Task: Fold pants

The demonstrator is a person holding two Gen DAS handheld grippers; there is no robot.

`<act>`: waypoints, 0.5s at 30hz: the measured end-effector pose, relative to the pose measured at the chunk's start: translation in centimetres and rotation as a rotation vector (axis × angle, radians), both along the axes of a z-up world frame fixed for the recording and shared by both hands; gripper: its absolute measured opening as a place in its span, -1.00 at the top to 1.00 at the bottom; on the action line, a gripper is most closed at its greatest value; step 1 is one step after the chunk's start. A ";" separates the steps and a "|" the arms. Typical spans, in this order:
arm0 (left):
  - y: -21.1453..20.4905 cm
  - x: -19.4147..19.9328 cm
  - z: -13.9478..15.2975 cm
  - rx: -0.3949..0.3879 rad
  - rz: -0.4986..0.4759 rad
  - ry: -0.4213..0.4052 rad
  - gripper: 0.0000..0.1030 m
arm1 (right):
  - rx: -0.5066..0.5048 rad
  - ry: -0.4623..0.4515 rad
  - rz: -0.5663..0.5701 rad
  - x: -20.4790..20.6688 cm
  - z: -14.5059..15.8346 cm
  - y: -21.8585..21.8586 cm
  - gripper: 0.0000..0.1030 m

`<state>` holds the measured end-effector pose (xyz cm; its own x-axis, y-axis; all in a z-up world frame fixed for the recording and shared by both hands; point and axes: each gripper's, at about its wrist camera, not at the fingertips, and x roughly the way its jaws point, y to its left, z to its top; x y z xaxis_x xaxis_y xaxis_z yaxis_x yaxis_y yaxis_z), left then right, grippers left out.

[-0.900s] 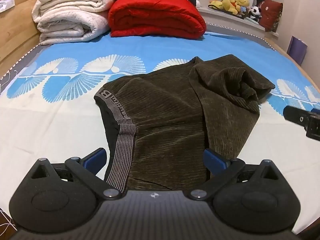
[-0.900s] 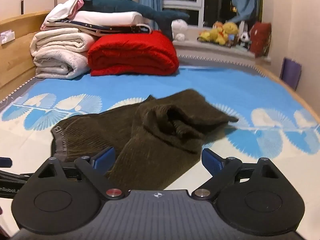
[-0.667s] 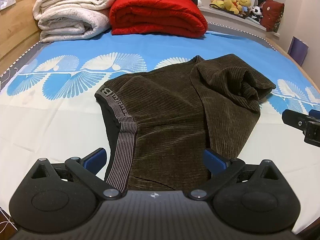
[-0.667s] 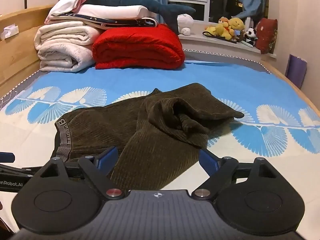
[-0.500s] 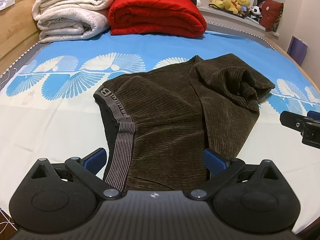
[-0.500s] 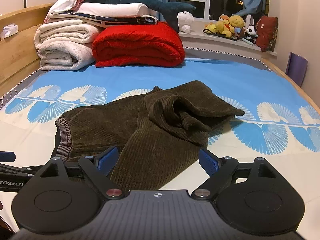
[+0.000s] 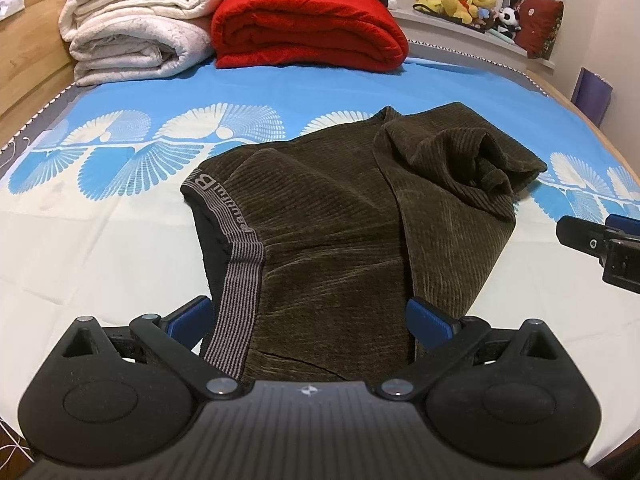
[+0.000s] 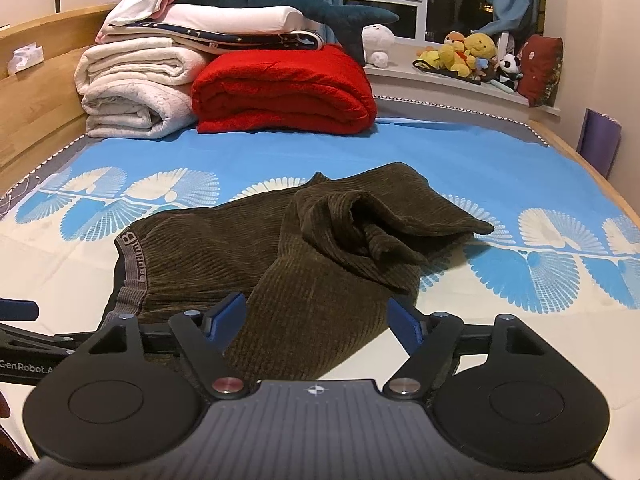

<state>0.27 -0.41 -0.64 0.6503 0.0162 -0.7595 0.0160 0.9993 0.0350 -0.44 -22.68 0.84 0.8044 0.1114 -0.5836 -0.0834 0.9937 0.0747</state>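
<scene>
Dark olive corduroy pants [image 7: 344, 232] lie crumpled on the bed, grey elastic waistband [image 7: 236, 280] at the left, legs bunched in a heap at the far right [image 7: 460, 160]. They also show in the right wrist view [image 8: 280, 256]. My left gripper [image 7: 310, 318] is open, low over the near waist end, its fingers either side of the cloth. My right gripper [image 8: 316, 318] is open over the near edge of the leg fabric. The right gripper's side shows at the right edge of the left wrist view [image 7: 600, 244].
The bed has a blue and white fan-patterned sheet [image 7: 120, 152]. Folded white blankets [image 7: 136, 32] and a red blanket [image 7: 308, 28] are stacked at the far end. A wooden headboard [image 8: 36, 92] runs along the left. Plush toys [image 8: 468, 56] sit on the window ledge.
Both grippers have shifted only slightly over the near edge of the pants. The right gripper's fingers have come a little closer together. The pants have not moved.
</scene>
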 end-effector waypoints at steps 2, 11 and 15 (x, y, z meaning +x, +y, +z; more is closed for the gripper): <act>0.0 0.0 0.0 0.006 0.001 -0.002 -0.99 | -0.004 -0.005 0.002 0.0 0.0 0.1 -0.47; 0.2 0.1 0.0 -0.002 0.004 -0.006 -0.99 | -0.003 0.015 0.016 0.2 0.0 0.4 -0.46; 0.2 0.1 0.1 0.001 0.006 -0.005 -0.99 | -0.007 0.017 0.021 0.2 -0.1 0.6 -0.46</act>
<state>0.37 -0.19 -0.56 0.6541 0.0205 -0.7561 0.0099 0.9993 0.0357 -0.23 -22.09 0.75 0.7916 0.1241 -0.5983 -0.1032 0.9922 0.0693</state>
